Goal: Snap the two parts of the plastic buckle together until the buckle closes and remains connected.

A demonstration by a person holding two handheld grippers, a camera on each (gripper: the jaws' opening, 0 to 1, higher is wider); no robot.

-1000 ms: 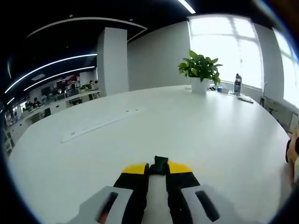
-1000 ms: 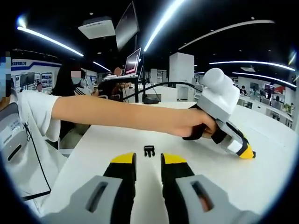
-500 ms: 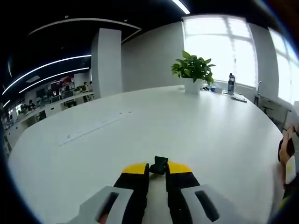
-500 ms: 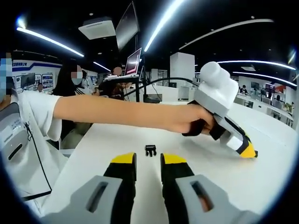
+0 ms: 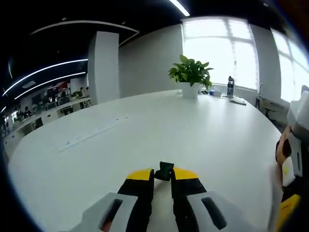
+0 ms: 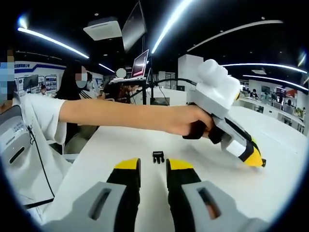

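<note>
A small black buckle part (image 5: 165,170) sticks out from between the yellow tips of my left gripper (image 5: 163,175), which is shut on it just above the white table (image 5: 159,130). The other black buckle part (image 6: 158,156) lies on the table right in front of my right gripper (image 6: 153,166), whose jaws stand slightly apart with nothing between them. In the right gripper view a hand holds the left gripper (image 6: 256,158) to the right, its tip angled down near the table. The right gripper (image 5: 291,169) shows at the right edge of the left gripper view.
A potted plant (image 5: 189,77) and a bottle (image 5: 230,87) stand at the table's far side by the window. A person in a white shirt (image 6: 34,125) sits at the left, one arm (image 6: 125,117) reaching across the table. A monitor stand (image 6: 145,72) rises behind.
The left gripper view has swung so the plant sits further left and the right gripper has entered at its right edge. In the right gripper view the left gripper has shifted slightly left.
</note>
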